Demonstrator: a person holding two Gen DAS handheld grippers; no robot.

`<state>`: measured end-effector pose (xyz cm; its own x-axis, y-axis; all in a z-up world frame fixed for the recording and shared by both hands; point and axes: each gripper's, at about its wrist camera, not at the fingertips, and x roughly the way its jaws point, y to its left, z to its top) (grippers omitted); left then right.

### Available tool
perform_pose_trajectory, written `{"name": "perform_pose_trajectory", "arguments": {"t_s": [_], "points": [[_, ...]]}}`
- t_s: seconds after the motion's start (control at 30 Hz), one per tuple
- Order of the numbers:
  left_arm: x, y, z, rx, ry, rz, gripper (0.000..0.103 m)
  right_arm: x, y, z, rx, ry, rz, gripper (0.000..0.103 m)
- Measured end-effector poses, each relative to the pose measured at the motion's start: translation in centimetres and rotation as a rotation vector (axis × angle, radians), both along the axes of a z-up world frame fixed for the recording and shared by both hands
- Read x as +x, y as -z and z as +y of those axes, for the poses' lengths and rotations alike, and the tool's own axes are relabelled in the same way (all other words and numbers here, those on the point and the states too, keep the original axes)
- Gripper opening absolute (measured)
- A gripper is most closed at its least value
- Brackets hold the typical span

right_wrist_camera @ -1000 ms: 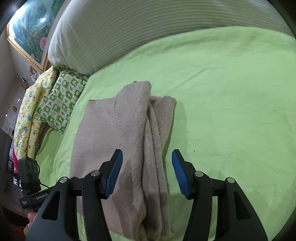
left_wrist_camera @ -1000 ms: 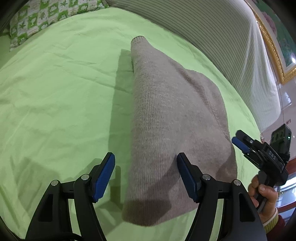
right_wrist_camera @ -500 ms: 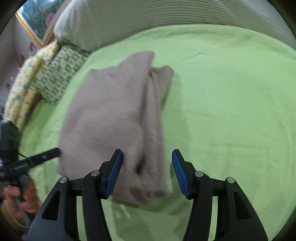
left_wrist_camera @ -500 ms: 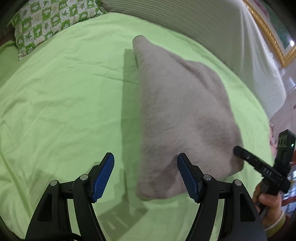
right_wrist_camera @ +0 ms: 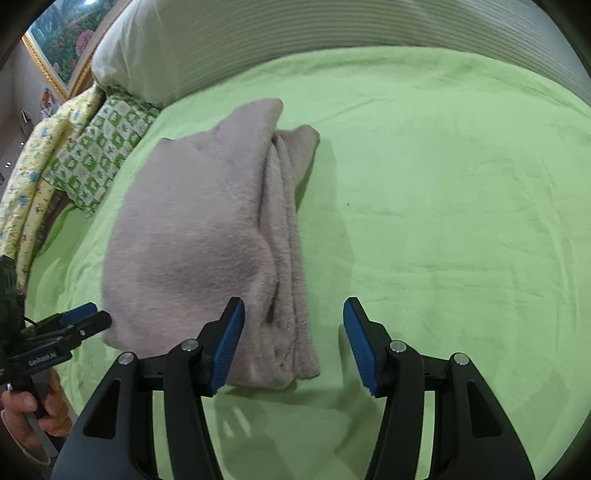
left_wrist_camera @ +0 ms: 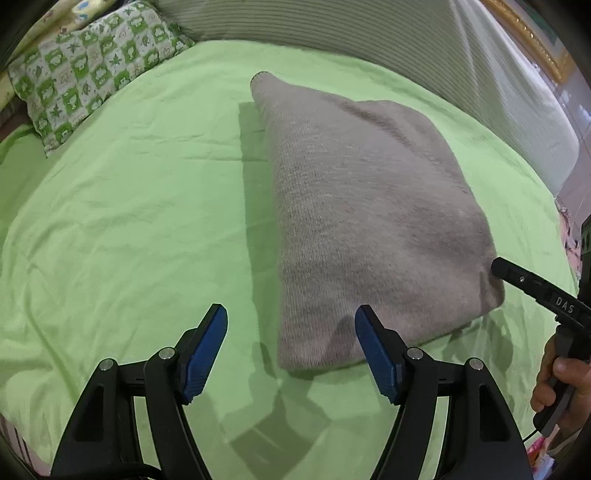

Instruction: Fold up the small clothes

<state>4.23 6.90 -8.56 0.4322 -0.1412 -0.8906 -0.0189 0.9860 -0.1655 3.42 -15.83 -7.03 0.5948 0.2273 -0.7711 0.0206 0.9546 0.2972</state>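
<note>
A folded beige knit garment [left_wrist_camera: 369, 221] lies flat on the green bedsheet [left_wrist_camera: 129, 240]; it also shows in the right wrist view [right_wrist_camera: 207, 240], with stacked folded layers along its right edge. My left gripper [left_wrist_camera: 291, 343] is open and empty, just short of the garment's near left corner. My right gripper [right_wrist_camera: 293, 339] is open and empty, its jaws astride the garment's near right corner without touching it. The right gripper also shows at the far right of the left wrist view [left_wrist_camera: 532, 284], the left gripper at the lower left of the right wrist view [right_wrist_camera: 70, 325].
A green-and-white patterned pillow [left_wrist_camera: 88, 85] lies at the bed's far left. A striped grey bolster [right_wrist_camera: 332, 33] runs along the back of the bed. A yellow printed blanket [right_wrist_camera: 33, 173] lies beside the pillow. A framed painting [right_wrist_camera: 62, 48] hangs on the wall.
Both grippers have pulled back toward me and away from the garment. It now lies further ahead, flat on the sheet, with neither gripper over it.
</note>
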Motion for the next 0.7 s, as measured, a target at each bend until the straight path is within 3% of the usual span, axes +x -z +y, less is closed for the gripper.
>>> {"name": "perform_pose_trajectory", "arguments": {"t_s": [0.27, 0.53, 0.7], "points": [[-3.1, -1.1, 0.6, 0.049, -0.053, -0.071, 0.076, -2.5, -1.3, 0.4, 0.011, -0.009, -0.038, 0.058], [-6.9, -0.8, 1.3, 0.112, -0.067, -0.107, 0.077, -5.7, -0.8, 1.7, 0.002, -0.054, -0.05, 0.069], [-9.4, -0.8, 0.8, 0.132, -0.028, -0.149, 0.08, -7.5, -0.1, 2.6, -0.003, -0.083, -0.048, 0.076]]}}
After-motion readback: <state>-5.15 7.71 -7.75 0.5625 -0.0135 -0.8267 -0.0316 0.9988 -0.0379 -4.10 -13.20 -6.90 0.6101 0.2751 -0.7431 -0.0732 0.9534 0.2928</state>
